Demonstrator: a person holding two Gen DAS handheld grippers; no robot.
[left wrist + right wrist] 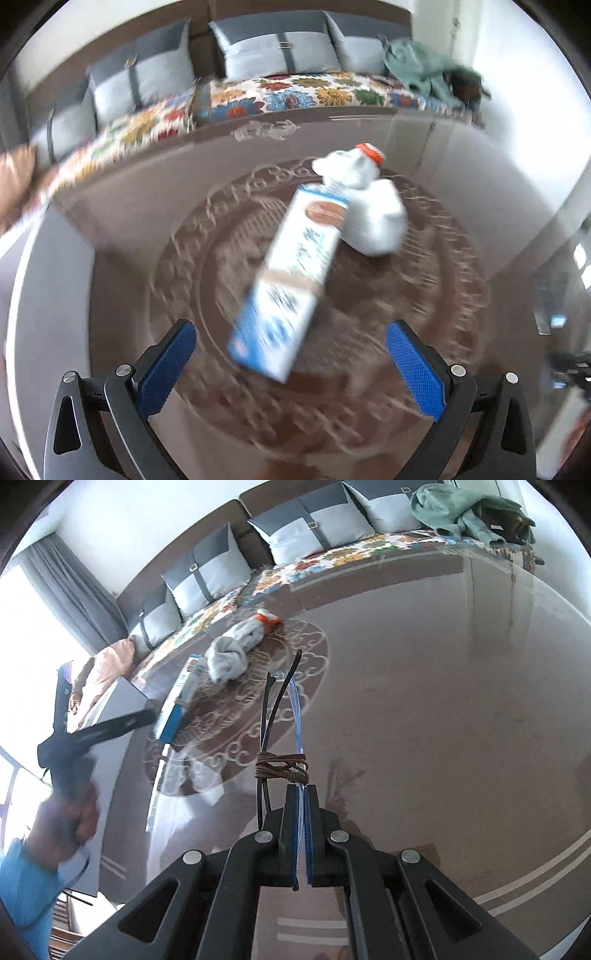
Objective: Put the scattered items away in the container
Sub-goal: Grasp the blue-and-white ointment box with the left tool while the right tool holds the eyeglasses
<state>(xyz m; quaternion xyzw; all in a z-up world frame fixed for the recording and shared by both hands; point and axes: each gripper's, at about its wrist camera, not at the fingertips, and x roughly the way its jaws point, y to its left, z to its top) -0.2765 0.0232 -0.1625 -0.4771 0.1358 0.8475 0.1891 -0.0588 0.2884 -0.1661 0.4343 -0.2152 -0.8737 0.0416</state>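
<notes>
A blue and white carton lies on the brown patterned table, in front of my open left gripper, between its blue pads and apart from them. A white knotted glove with an orange cuff lies just beyond the carton. My right gripper is shut on a pair of glasses with a clear blue frame, black arms and a brown cord wound round it, held above the table. The carton and the glove also show in the right wrist view, far left. The left gripper's tool is at the left there.
A grey box stands at the table's left edge beside the carton. Behind the table runs a sofa with a flowered cover, grey cushions and a green cloth. The table's glossy top stretches to the right.
</notes>
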